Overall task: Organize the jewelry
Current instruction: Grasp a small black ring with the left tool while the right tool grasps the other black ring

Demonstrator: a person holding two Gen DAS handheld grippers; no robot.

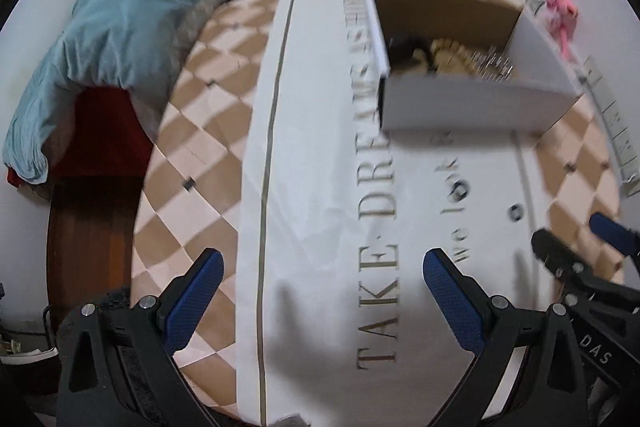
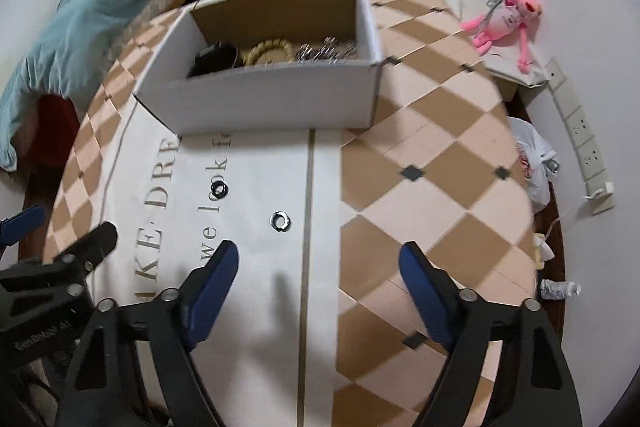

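Two small rings lie loose on the white printed sheet [image 2: 256,267] that covers the middle of the tabletop [image 2: 432,163]. The dark ring [image 2: 219,189] sits on the lettering and the silvery ring [image 2: 280,220] is nearer the sheet's grey stripe, both between the box and the near tabletop edge.

The right gripper [image 2: 318,291] has its jaws wide apart, empty, hovering just short of the silvery ring. The left gripper [image 1: 322,293] is also spread and empty, over the sheet further from the rings.

Risks, as I judge them:
- The rings are tiny, flat and hard, so wide pads could skid them across the smooth sheet or pinch the sheet instead.
- A flicked ring may roll off the tabletop edge.
- The two grippers are close together, so a clash is possible if both go for the rings.
- The left view is blurred, making aim harder from there.

The white cardboard box [image 2: 276,95] stands open-topped at the far edge of the tabletop. Inside, along its front wall, are a black item [image 2: 216,61], a beige beaded bracelet [image 2: 268,51] and silvery chain pieces [image 2: 328,49]. There is spare room toward the back.
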